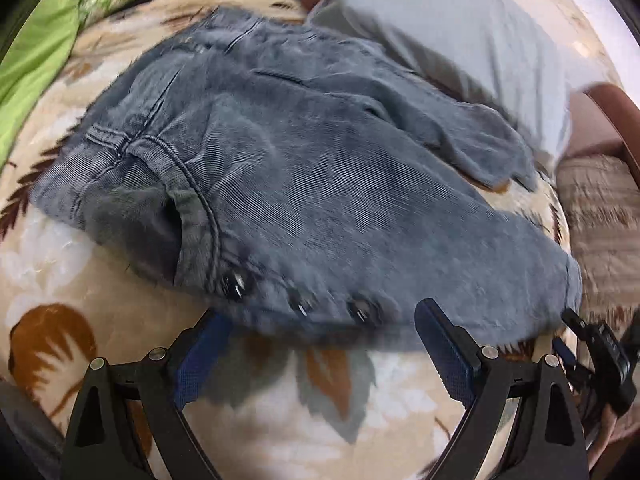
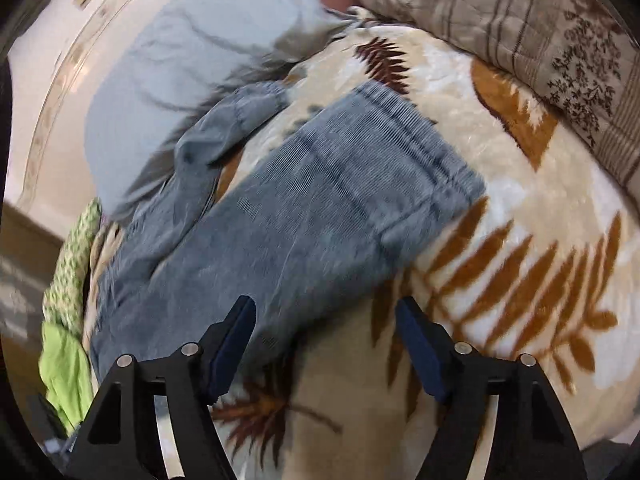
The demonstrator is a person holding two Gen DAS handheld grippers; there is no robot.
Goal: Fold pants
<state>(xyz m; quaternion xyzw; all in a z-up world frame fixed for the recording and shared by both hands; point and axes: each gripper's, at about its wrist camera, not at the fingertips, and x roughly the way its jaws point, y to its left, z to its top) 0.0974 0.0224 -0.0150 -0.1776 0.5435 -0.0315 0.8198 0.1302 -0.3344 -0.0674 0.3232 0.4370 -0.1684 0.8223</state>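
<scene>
Leaf-print blanket (image 1: 60,288) bears blurred jeans (image 1: 320,184), waistband seemingly cut off.

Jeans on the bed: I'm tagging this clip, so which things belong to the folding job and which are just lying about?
Job:
- jeans
- left gripper, jaws open
- right gripper, jaws open

Lying about:
- leaf-print blanket
- light blue pillow
- green cloth
- brown patterned cushion

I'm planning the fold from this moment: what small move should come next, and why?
Probably ease the left gripper forward and shut it on the jeans' buttoned waistband edge just ahead. Both grippers' jaws stand open and empty, the right gripper at a leg's edge, and the legs lie spread apart on the blanket.
</scene>
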